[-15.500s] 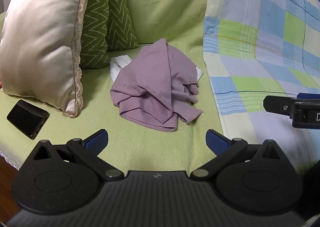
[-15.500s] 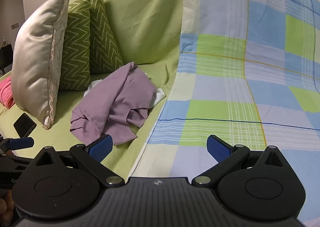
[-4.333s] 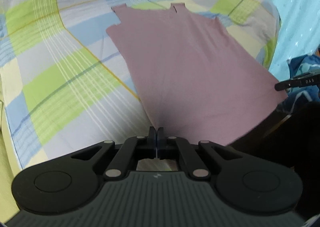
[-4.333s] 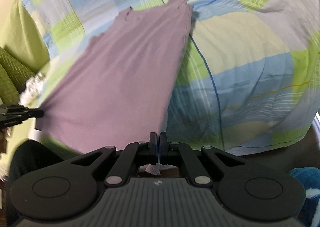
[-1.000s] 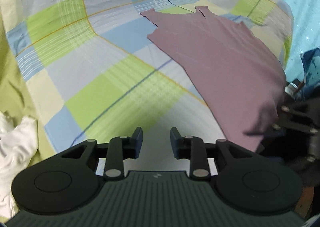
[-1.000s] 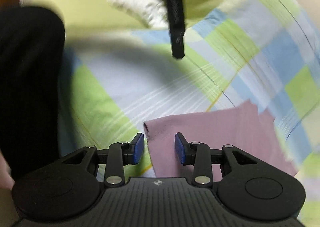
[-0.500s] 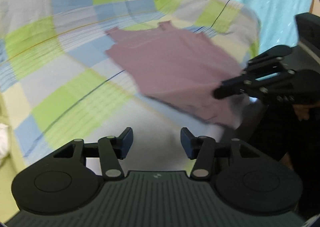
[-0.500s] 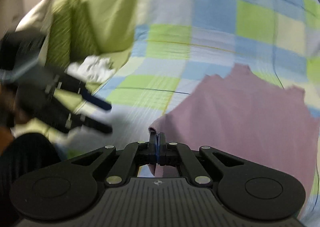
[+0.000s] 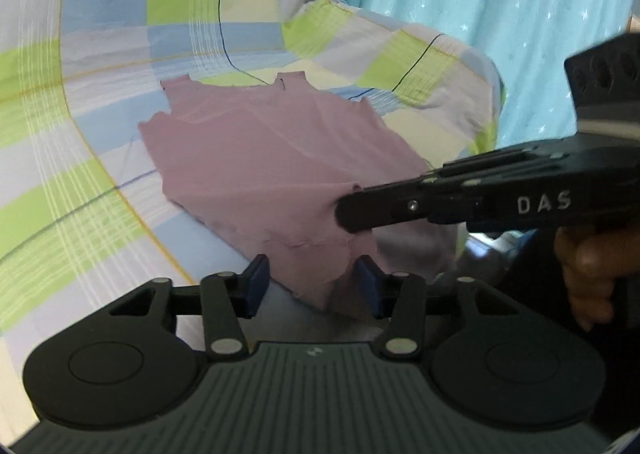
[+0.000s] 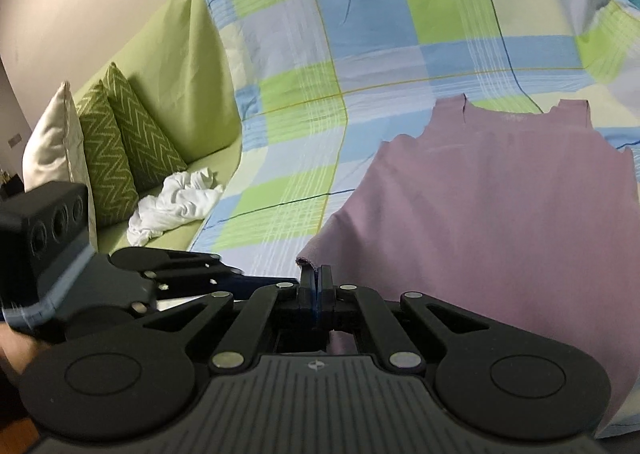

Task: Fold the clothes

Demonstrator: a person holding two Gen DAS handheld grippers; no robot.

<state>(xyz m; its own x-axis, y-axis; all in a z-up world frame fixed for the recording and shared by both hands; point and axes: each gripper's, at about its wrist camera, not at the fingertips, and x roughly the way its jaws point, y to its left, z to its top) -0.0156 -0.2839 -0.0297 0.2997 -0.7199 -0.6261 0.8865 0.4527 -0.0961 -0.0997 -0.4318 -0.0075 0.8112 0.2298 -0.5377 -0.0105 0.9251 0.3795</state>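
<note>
Right tool (image 10: 316, 280) clamped on the mauve tank top's (image 9: 256, 173) near hem corner; left tool (image 9: 310, 286), jaws apart, straddles the adjacent hem edge, straps pointing away.

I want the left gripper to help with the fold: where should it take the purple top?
Probably the bottom hem of the purple top, at the loose corner between the open left gripper fingers, approached from the sofa's front edge. The right gripper already pinches the hem beside it.

bare checked sheet (image 10: 304, 157) left of mauve top (image 10: 500, 221), white cloth (image 10: 176, 201) further left
</note>
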